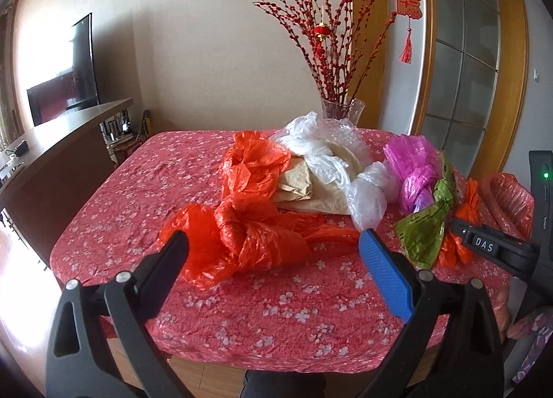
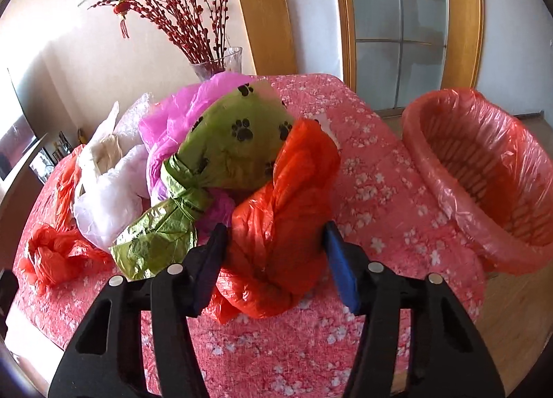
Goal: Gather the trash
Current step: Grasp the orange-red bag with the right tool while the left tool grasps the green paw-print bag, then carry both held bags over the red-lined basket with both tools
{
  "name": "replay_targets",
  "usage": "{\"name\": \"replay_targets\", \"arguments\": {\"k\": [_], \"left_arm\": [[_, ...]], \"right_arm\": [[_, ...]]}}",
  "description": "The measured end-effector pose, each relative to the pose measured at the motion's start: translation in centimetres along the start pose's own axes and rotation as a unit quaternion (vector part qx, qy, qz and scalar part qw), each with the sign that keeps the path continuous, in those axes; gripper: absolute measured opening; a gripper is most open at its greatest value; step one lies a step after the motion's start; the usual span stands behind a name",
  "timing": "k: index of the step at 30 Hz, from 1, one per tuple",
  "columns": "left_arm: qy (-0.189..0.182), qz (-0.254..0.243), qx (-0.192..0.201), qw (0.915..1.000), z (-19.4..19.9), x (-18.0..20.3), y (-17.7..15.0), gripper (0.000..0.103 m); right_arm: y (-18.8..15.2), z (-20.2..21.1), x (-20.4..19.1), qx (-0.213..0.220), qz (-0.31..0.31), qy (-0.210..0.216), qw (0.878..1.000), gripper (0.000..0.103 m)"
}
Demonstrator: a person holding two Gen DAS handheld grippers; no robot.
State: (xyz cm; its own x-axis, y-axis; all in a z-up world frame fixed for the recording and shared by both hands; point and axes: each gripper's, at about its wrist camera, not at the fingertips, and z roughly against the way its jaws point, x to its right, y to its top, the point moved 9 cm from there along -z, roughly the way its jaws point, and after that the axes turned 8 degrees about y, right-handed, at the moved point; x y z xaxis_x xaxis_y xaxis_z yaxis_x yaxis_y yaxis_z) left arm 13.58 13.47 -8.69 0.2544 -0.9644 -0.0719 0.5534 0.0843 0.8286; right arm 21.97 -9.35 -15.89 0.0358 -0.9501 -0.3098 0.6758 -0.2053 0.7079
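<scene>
**A:** Which step is this?

**B:** A pick, I'd judge. The right gripper [image 2: 274, 256] has its fingers on either side of a knotted orange bag [image 2: 280, 225], which lies on the flowered tablecloth [image 2: 380, 190] just left of the lined basket [image 2: 484, 183]. The pads look to be touching the plastic, but whether they are truly pinching it I cannot tell.

**A:** And the left one?

**B:** The left gripper [image 1: 273, 249] is spread wide and holds nothing. It hovers at the table's near edge, far to the left of the basket, over a second orange bag [image 1: 249, 239].

**A:** What does the next move call for?

**B:** Probably a firm squeeze, a lift, then a carry rightwards over the basket's rim (the thin film may slip, so the grip should bite near the knot).

**A:** Do the views differ?

**B:** Yes. The right wrist view shows the basket's open mouth and the paw prints on the green bag [image 2: 221, 156]. The left wrist view shows the whole pile: another orange bag, brown paper [image 1: 311, 190], white bags [image 1: 328, 163], a pink bag [image 1: 414, 169], with the vase of red branches [image 1: 342, 109] behind.
</scene>
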Motion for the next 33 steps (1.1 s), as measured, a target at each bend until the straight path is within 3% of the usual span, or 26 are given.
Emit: {"name": "replay_targets", "arguments": {"k": [7,16,20,28,33], "left_arm": [[-0.116,-0.013,-0.008,0.9932,-0.6,4.7,2.4,0.074],[-0.187,-0.082,-0.008,0.9789,-0.1,14.7,3.8,0.055],[-0.178,-0.123,-0.026,0.9759,-1.7,18.2,3.1,0.04],[-0.158,-0.148,-0.055,0.9747,-4.4,20.6,1.6,0.024],[-0.153,-0.165,-0.052,0.9731,-4.6,22.0,1.2,0.023]], "right_arm": [[0.0,1.1,1.0,0.0,0.014,-0.009,1.0,0.039],[1.4,2.8,4.9,0.018,-0.013,-0.014,1.0,0.038],[1.5,2.9,5.9,0.018,-0.025,-0.004,1.0,0.038],[1.2,2.9,6.9,0.012,-0.046,0.026,0.999,0.038],[1.2,3.1,7.0,0.014,-0.046,0.035,0.998,0.038]]}}
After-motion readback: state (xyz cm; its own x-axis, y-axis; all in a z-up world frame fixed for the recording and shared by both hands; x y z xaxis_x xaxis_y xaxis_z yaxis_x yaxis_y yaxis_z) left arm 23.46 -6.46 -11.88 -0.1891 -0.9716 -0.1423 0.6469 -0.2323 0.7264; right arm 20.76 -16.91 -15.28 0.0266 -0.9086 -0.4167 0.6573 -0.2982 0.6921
